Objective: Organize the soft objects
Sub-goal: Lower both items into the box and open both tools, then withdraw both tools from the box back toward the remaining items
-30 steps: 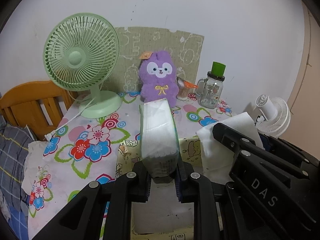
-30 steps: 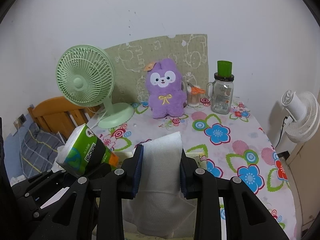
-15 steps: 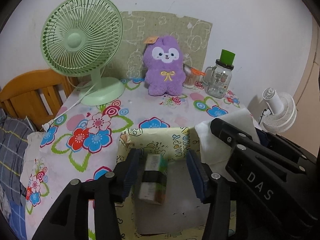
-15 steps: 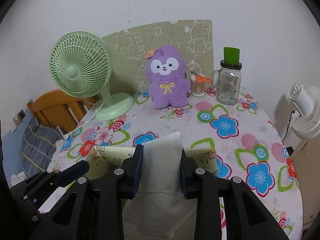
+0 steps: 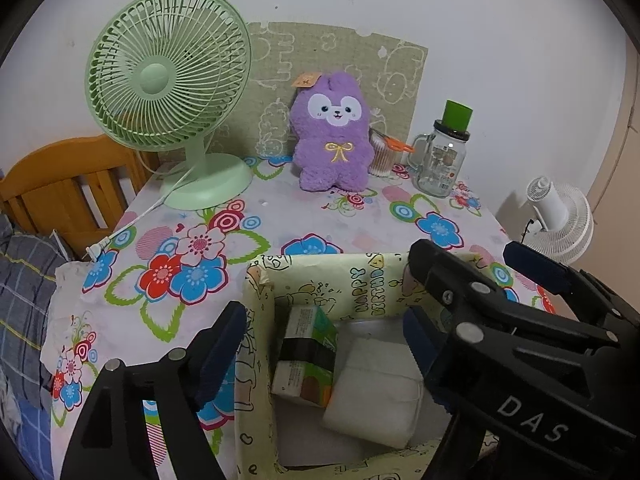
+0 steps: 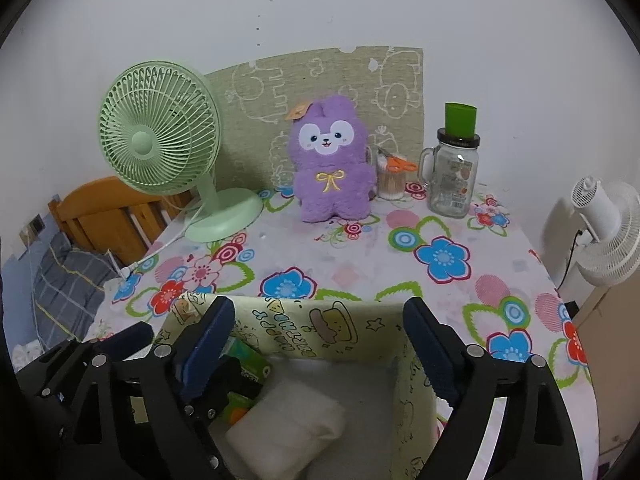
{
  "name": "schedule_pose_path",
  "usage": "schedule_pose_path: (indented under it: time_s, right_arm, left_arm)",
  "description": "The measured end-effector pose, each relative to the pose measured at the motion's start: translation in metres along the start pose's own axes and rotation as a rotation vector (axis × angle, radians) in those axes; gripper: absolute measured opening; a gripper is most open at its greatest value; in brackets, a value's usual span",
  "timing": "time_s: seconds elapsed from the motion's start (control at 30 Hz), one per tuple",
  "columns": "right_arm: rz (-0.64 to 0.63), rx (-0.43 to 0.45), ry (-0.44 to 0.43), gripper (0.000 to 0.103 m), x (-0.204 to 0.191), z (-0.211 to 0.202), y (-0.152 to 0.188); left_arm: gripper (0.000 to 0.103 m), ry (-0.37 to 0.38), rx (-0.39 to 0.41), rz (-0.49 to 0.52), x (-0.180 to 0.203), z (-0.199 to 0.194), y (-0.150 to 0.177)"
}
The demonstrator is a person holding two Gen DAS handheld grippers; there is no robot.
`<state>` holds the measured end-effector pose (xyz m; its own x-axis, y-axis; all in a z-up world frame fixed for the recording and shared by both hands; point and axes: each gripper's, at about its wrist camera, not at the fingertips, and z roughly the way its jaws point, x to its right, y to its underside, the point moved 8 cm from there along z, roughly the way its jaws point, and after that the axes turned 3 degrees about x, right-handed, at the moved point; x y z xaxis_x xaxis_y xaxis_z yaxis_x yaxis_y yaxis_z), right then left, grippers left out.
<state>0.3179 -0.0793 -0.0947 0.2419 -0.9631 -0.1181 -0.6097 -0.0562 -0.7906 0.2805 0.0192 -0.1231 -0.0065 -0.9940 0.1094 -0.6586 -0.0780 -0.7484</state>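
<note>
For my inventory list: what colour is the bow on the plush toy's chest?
Yellow, on the fluffy purple plush toy; the right wrist view shows it best.

box (image 5: 372,280): printed paper wrap, matt | tissue pack (image 5: 306,354): glossy plastic film | folded towel (image 5: 376,392): soft white paper, dimpled | plush toy (image 5: 332,140): fuzzy purple cloth | worktop (image 5: 312,216): smooth floral cloth | fan (image 5: 168,80): matt green plastic | jar (image 5: 442,160): clear glossy glass | bed frame (image 5: 60,188): varnished wood | left claw (image 5: 322,346): matt black plastic, metal screws
</note>
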Motion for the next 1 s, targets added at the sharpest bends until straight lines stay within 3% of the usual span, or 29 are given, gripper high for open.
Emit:
schedule_pose_path:
  time_s: [0.4,1.0]
  right_arm:
    - [-0.003,0.024,0.013,0.096,0.001,-0.021,-0.001]
    - [0.006,0.055,-0.001,0.099,-0.001,-0.061,0.002]
  left_arm:
    - [0.092,-0.017,0.033,0.005,0.004,-0.020,0.000]
    - [0.093,-0.037,0.081,0.030,0.016,-0.058,0.004]
